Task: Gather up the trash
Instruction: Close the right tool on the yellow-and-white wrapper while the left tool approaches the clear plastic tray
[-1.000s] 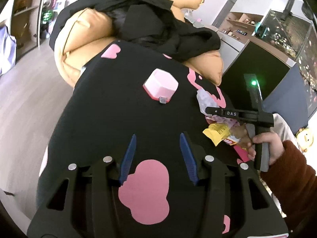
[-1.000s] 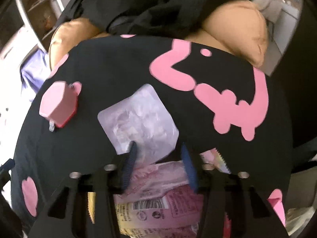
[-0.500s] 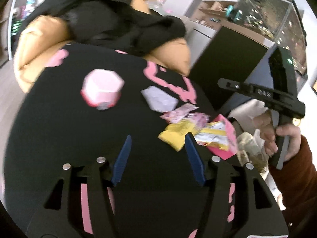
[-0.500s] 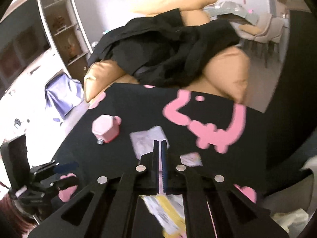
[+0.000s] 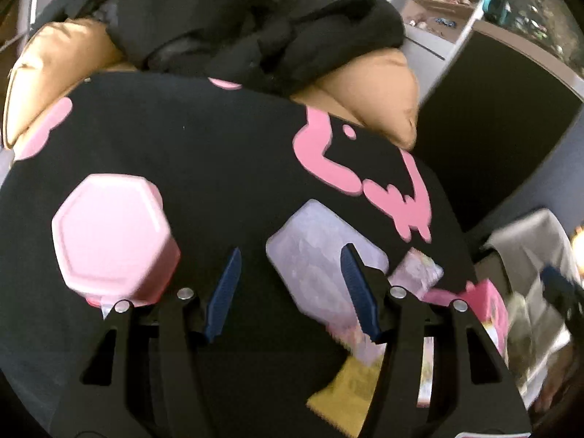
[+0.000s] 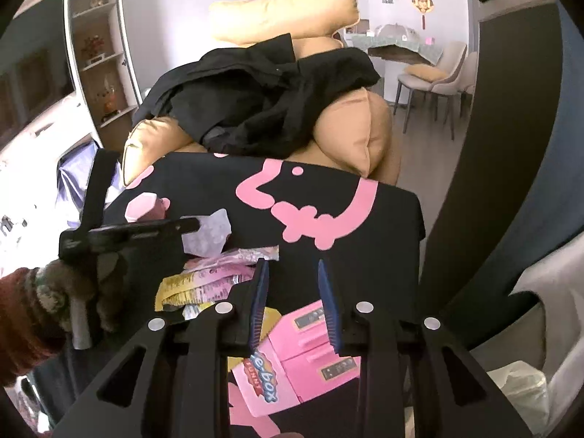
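Trash lies on a black cloth with pink shapes (image 5: 204, 168). A pale lilac wrapper (image 5: 314, 252) lies just ahead of my open, empty left gripper (image 5: 292, 284), partly under its right finger. Pink wrappers (image 5: 419, 273) and a yellow packet (image 5: 354, 390) lie to its right. The right wrist view shows the lilac wrapper (image 6: 210, 233), the pink and yellow wrappers (image 6: 211, 281) and a flat pink box (image 6: 292, 357). My right gripper (image 6: 295, 303) is open and empty above the pink box. The left gripper's body (image 6: 124, 233) shows at left.
A pink hexagonal container (image 5: 109, 237) stands left of my left gripper, also in the right wrist view (image 6: 144, 206). Orange cushions (image 6: 350, 135) with black clothing (image 6: 262, 91) lie behind the cloth. A lined trash bin (image 5: 533, 310) stands at right.
My right gripper was shut on a wrapper and lifted away; now it is open and empty over the pink box. My left gripper moved forward toward the lilac wrapper.
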{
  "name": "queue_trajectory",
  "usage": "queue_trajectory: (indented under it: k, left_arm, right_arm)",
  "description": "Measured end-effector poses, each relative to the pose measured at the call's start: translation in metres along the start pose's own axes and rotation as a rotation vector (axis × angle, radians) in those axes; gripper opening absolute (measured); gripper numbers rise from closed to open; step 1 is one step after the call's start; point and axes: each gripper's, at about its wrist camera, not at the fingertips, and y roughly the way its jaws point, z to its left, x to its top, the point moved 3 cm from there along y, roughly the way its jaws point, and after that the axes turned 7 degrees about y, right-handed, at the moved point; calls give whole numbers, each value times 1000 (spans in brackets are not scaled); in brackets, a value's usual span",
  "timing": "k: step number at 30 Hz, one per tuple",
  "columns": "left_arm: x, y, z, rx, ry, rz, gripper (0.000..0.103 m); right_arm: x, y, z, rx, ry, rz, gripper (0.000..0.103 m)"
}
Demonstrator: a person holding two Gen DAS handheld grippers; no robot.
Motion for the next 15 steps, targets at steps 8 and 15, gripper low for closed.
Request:
queue_trajectory:
  k: [8, 15]
  left_arm:
    - [-18, -29, -15, -59, 77, 9, 1]
    - [-61, -108, 16, -86, 10, -41, 1]
  right_arm:
    - [-13, 15, 29, 152, -108, 94, 49]
    - [-20, 70, 49, 195, -155, 251, 50]
